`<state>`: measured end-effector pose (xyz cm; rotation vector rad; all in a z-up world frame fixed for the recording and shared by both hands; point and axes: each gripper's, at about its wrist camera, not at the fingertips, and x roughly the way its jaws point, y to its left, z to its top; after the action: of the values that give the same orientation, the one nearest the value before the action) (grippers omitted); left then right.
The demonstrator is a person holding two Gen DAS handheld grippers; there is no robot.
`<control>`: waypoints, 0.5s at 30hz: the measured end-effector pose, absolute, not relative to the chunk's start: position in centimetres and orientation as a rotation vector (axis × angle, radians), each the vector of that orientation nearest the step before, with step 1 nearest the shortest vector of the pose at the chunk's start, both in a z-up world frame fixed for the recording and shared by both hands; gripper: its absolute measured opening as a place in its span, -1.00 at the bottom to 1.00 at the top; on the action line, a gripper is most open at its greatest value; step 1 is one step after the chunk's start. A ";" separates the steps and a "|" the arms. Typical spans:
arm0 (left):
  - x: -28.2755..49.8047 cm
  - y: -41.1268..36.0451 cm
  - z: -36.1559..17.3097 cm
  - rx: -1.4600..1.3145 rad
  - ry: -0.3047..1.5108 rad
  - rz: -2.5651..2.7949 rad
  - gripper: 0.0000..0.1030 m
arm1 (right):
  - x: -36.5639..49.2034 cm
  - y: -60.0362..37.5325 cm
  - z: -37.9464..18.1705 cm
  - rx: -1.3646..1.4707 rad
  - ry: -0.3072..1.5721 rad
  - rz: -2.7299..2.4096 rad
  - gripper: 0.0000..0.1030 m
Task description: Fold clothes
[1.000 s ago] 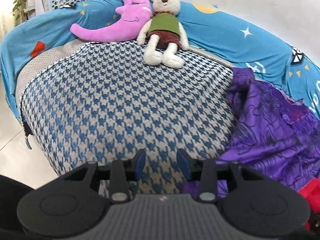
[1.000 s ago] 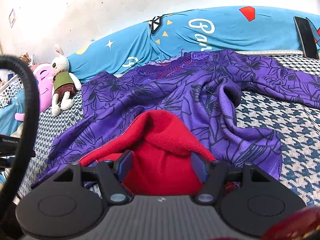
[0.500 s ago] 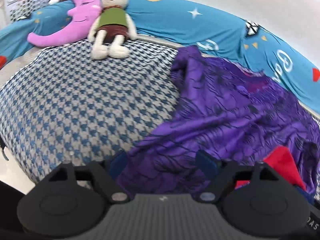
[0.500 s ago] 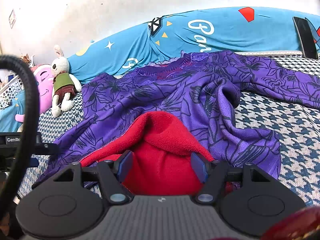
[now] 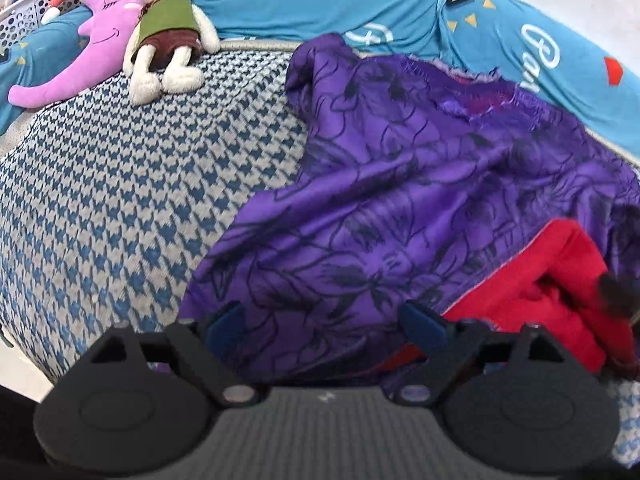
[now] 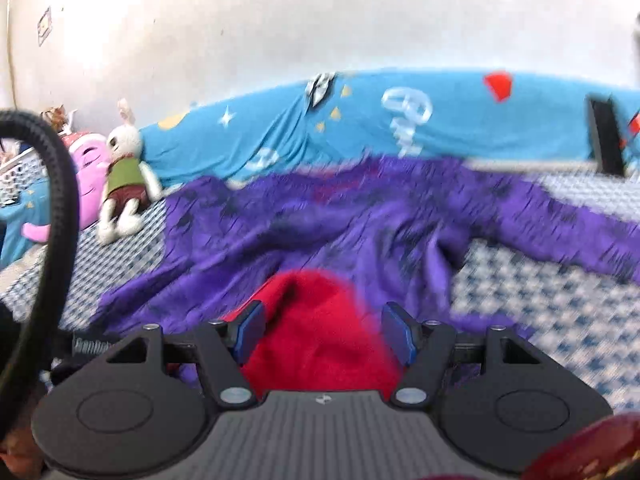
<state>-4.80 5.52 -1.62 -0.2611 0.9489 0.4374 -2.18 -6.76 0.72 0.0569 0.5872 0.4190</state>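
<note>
A purple garment lies spread and rumpled across the bed, with its red lining turned out at the near hem and one sleeve trailing off to the right. The left gripper hangs over the near left part of the hem with its jaws wide apart and nothing between them. The right gripper sits over the red fleece, its jaws also spread with cloth lying between but not pinched. The right view is smeared, so fine detail there is uncertain. The risk I see is a grab that takes only the slippery outer layer or only the lining, so the two layers slide apart and the fold comes out crooked. The bunched middle could also get trapped as a lump, and the stray sleeve could drag behind.
</note>
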 end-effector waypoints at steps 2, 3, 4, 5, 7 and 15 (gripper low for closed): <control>-4.9 5.9 -2.1 -0.259 0.953 0.457 0.72 | -2.0 -7.2 1.0 0.053 0.566 0.384 0.33; -5.0 6.1 -2.2 -0.261 0.951 0.463 0.72 | -1.9 -7.4 1.2 0.051 0.556 0.367 0.34; -5.1 6.3 -2.2 -0.264 0.949 0.471 0.72 | -1.8 -7.6 1.4 0.050 0.545 0.350 0.34; -5.1 6.5 -2.2 -0.263 0.950 0.486 0.72 | -1.8 -7.8 1.5 0.048 0.534 0.332 0.34; -5.2 6.8 -2.1 -0.265 0.951 0.514 0.72 | -1.1 -8.3 1.4 0.084 0.566 0.302 0.34; -5.4 8.0 -1.8 -0.284 0.965 0.645 0.69 | -0.1 -10.3 0.8 0.151 0.636 0.212 0.35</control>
<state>-5.43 8.04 -1.81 -0.2842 0.9647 0.6450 -0.10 -10.31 0.80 0.1507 0.6364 0.2118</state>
